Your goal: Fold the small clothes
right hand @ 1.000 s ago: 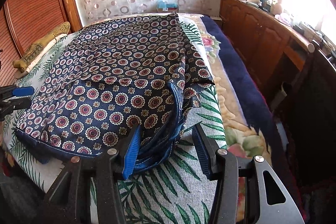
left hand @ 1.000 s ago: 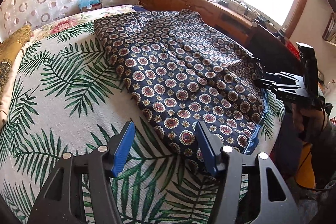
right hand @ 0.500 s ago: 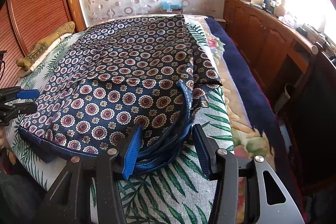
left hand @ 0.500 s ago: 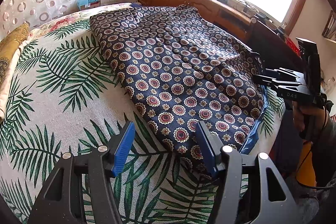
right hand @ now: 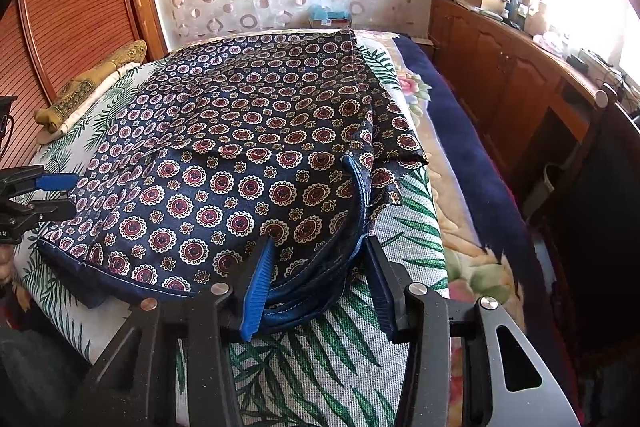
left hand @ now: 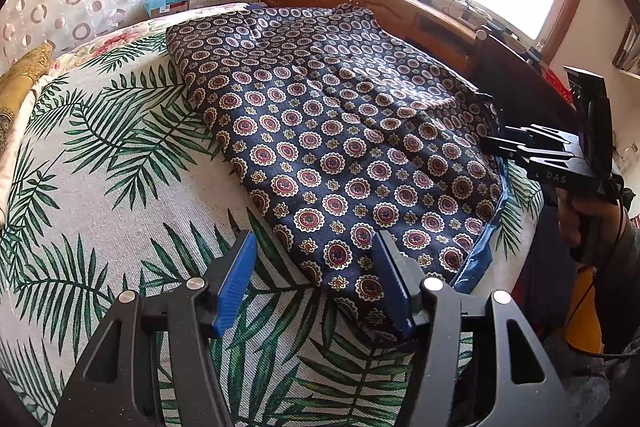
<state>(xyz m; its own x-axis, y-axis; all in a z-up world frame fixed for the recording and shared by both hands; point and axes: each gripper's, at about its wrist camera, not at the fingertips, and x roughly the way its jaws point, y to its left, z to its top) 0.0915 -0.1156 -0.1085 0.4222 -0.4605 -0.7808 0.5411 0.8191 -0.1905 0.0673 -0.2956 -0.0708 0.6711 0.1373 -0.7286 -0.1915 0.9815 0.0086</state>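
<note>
Left wrist view: the left gripper (left hand: pixel 314 279) is hovering with its blue pads spread apart, gripping nothing, over the near left corner of the garment (left hand: pixel 332 143). The garment, dark blue with ringed medallions, is lying spread across the leaf-print bedcover (left hand: pixel 100 187), its blue hem running along the near edge of the bed. Right wrist view: the right gripper (right hand: pixel 318 277) is also standing wide apart, its pads sitting either side of the bunched blue hem (right hand: pixel 312 291) at the garment's near right corner; whether a pad is touching the cloth is hard to judge. Farther off, a folded yellow cloth (right hand: pixel 92 87) is resting by the wooden headboard (right hand: pixel 72 11), and a wooden cabinet (right hand: pixel 500 67) is lining the window wall.
</note>
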